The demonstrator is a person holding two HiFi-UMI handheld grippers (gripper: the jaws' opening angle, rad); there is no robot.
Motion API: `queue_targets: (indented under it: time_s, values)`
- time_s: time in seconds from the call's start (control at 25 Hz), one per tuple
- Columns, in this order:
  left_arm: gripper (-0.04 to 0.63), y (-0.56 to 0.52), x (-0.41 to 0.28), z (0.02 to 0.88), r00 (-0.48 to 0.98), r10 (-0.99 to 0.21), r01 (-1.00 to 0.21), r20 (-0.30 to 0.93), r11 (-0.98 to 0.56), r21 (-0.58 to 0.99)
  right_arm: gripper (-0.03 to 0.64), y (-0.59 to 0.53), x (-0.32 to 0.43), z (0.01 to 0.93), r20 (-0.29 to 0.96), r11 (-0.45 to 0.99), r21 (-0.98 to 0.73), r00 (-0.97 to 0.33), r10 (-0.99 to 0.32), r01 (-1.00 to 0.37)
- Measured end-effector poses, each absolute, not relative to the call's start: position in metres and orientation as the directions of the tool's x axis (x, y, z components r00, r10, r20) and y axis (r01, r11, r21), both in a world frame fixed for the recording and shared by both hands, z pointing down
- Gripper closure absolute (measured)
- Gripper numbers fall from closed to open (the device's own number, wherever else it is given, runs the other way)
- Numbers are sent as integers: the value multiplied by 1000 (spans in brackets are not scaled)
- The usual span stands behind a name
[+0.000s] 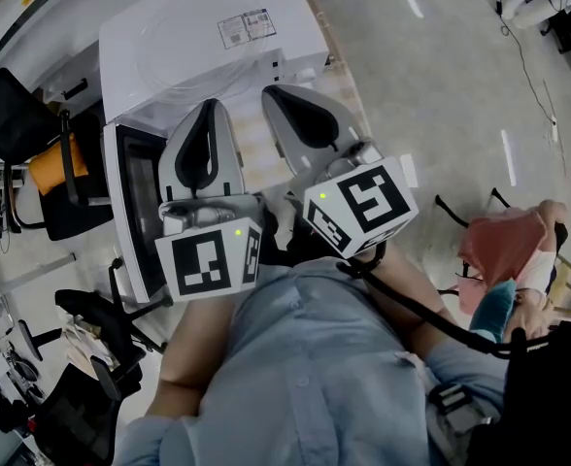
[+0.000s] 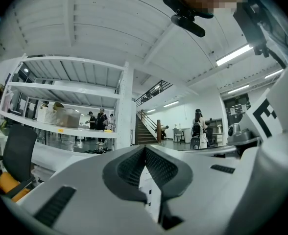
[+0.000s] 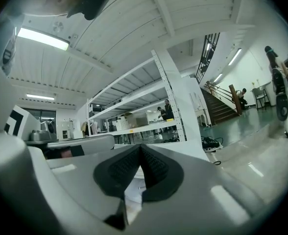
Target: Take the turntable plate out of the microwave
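The white microwave (image 1: 198, 37) stands in front of me in the head view, and its dark-windowed door (image 1: 135, 212) hangs open at the left. No turntable plate shows in any view, and the microwave's inside is hidden. My left gripper (image 1: 208, 110) and right gripper (image 1: 271, 93) are held side by side above the microwave's front. Both point level, out into the room. In the left gripper view the left gripper (image 2: 145, 148) has its pads closed together on nothing. The right gripper (image 3: 140, 147) is likewise shut and holds nothing.
Black office chairs (image 1: 33, 153) stand to the left of the microwave. A seated person in red (image 1: 519, 250) is at the right. Beyond the jaws are long white shelves (image 2: 70, 126), a staircase (image 2: 146, 126) and several people far off.
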State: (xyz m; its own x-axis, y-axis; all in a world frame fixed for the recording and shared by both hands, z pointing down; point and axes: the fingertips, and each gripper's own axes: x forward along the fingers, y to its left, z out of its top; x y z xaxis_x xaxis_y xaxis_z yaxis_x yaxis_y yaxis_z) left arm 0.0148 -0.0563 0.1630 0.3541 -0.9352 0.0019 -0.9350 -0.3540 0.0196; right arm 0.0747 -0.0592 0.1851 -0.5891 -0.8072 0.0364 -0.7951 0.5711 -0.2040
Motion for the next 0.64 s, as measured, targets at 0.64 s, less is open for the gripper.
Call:
queue_targets:
  time_s: [0.64]
  values:
    - [588,-62,22,167,365,-931,-931,15,-365,22,617,-65,82,185,28,565,-205,-582,-813,-799]
